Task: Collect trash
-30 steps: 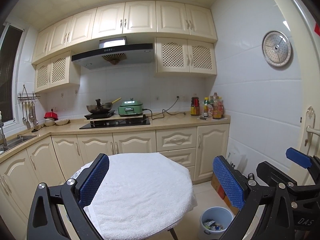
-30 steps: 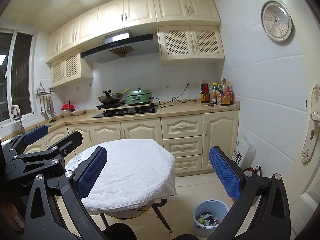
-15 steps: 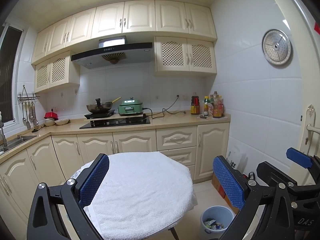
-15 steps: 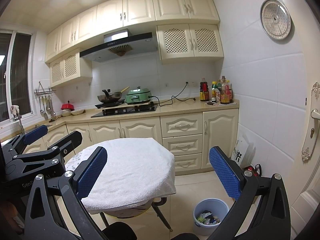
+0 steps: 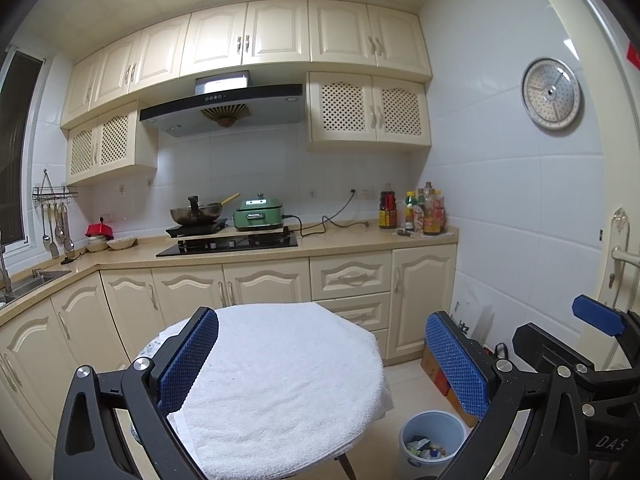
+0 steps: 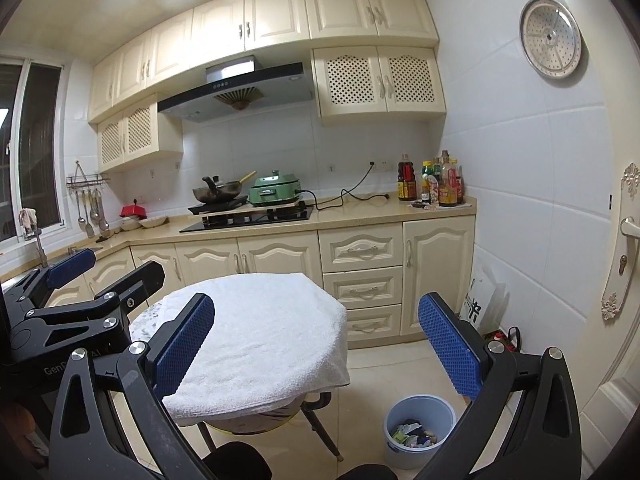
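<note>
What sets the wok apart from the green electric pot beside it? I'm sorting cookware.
The wok is dark metal with a long handle; the green electric pot is boxy with a power cord. The wok looks uncovered apart from a utensil in it; the pot is lidded. Both sit over the hob.

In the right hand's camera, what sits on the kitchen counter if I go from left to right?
Red pot → white bowls → black wok → green cooker → bottles at the far right end.

Black tongs w/ blue textured pads, silver screws, white lettering
</note>
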The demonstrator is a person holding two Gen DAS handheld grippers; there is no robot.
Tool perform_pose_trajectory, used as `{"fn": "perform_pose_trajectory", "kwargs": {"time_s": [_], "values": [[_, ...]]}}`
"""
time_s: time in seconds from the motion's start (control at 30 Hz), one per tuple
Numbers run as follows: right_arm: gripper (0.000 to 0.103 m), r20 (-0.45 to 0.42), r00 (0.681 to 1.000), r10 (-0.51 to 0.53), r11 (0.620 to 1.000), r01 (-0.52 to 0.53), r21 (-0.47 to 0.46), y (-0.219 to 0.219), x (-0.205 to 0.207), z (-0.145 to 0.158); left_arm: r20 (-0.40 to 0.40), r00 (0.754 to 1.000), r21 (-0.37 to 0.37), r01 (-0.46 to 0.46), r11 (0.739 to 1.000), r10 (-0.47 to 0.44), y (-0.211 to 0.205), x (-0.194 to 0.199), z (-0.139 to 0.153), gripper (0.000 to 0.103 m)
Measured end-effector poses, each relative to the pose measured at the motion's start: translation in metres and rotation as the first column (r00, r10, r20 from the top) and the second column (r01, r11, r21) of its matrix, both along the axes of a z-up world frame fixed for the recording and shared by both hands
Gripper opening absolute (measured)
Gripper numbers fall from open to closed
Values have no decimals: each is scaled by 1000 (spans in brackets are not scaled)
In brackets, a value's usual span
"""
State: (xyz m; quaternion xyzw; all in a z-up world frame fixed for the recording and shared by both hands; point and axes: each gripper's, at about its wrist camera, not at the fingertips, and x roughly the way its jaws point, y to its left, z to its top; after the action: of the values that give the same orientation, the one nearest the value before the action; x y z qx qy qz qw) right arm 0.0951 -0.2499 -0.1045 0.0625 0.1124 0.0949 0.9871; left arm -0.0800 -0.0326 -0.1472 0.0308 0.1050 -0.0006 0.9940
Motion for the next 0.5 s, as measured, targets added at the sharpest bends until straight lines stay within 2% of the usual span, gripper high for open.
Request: {"fn": "perform_pose_trajectory", "kwargs": {"time_s": [0.5], "values": [[103, -9, 1000, 1, 1000, -1, 5, 1, 0, -2, -7, 1000, 6, 4, 1000, -4, 15, 2, -3, 102]]}}
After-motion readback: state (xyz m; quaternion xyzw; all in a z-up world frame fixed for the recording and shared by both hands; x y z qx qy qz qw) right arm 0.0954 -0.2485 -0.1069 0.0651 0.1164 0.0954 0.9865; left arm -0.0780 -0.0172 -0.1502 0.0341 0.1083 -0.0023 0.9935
